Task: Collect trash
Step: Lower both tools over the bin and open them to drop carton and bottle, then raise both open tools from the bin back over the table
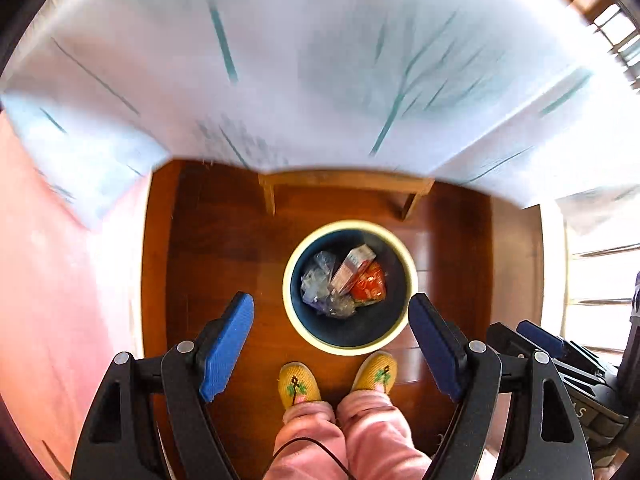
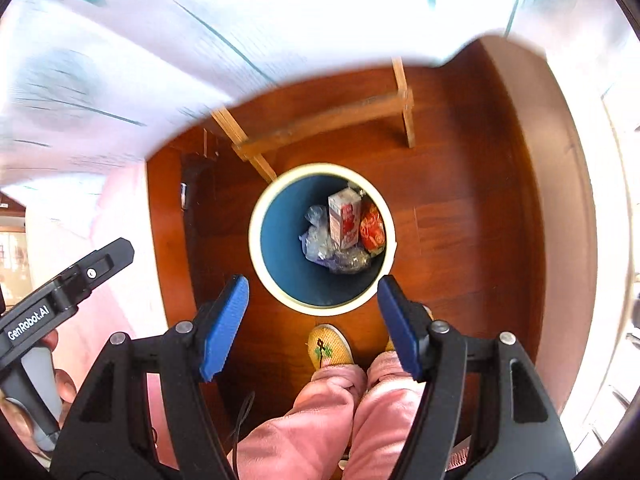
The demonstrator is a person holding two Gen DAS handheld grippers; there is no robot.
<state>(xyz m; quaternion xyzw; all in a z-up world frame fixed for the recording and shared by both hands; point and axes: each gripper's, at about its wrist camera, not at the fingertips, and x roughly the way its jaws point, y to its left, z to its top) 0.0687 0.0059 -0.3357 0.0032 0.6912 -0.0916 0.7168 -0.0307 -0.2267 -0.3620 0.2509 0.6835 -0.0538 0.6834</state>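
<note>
A round trash bin (image 1: 298, 256) with a cream rim and blue inside stands on the wooden floor below both grippers; it also shows in the right wrist view (image 2: 276, 276). Inside lie a pink-white carton (image 1: 352, 266), a red wrapper (image 1: 370, 282) and crumpled clear plastic (image 1: 320, 288). In the right wrist view I see the carton (image 2: 345, 216), the red wrapper (image 2: 372, 228) and the plastic (image 2: 324, 244). My left gripper (image 1: 332, 312) is open and empty above the bin. My right gripper (image 2: 314, 292) is open and empty above the bin.
A table with a white, green-lined cloth (image 1: 280, 72) overhangs the floor ahead, with wooden legs (image 2: 320, 120) behind the bin. The person's yellow slippers (image 1: 298, 384) and pink trousers (image 2: 320, 420) stand next to the bin. A pink wall (image 1: 48, 280) is left, windows (image 1: 600, 280) right.
</note>
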